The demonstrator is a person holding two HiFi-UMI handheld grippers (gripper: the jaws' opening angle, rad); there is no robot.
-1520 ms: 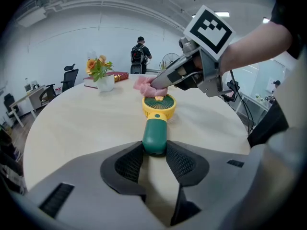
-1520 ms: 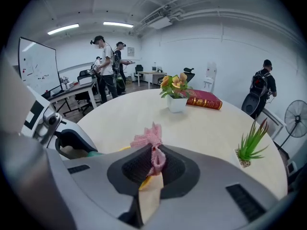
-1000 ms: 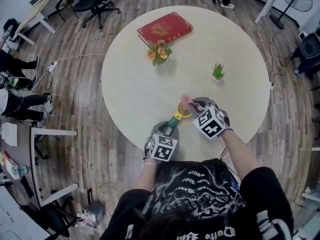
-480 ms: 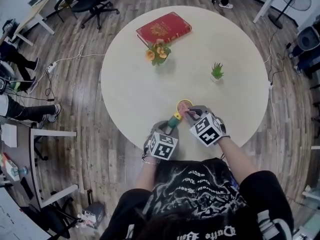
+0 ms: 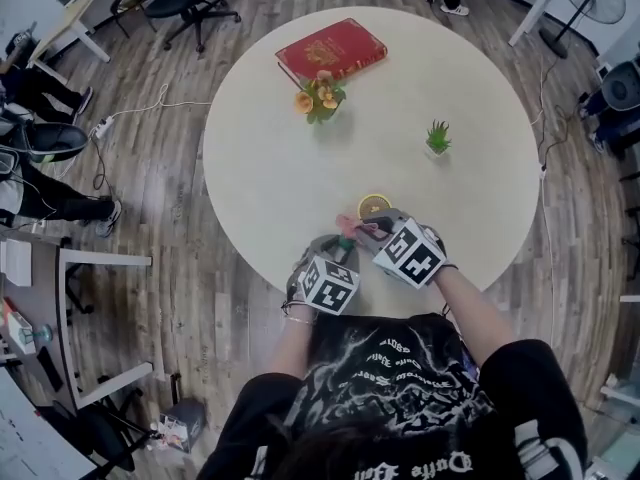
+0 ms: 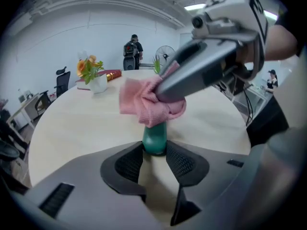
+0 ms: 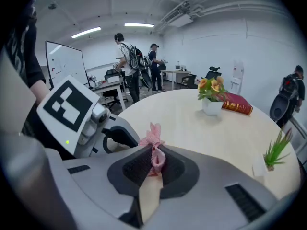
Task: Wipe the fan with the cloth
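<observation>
Fan (image 5: pixel 374 206) is held at the near edge of the round table (image 5: pixel 270 168), the edge closest to the person, with its yellow head pointing toward the middle of the table. Its green handle (image 6: pixel 154 139) stands between the jaws of the left gripper (image 5: pixel 335 252), and both pads press on it, so this gripper clamps the fan and keeps it steady. The pink cloth (image 6: pixel 146 102) is pinched in the closed jaws of the right gripper (image 7: pixel 154 163), with a small tuft sticking out above the pads. One second ago the cloth lay over the yellow head. Now it has come back toward the table's near edge and sits on the neck, just above the handle, while the yellow ring shows uncovered in the head view. I judge this as one wiping stroke drawn from the head down to the handle. So the wiping is under way, but whether the head is clean I cannot tell. Probably more strokes are needed, also on the other side of the head. Farther in on the table stand a small green plant (image 5: pixel 437 138), a flower pot (image 5: pixel 318 98) and a red book (image 5: pixel 330 51), all well apart from the work.
</observation>
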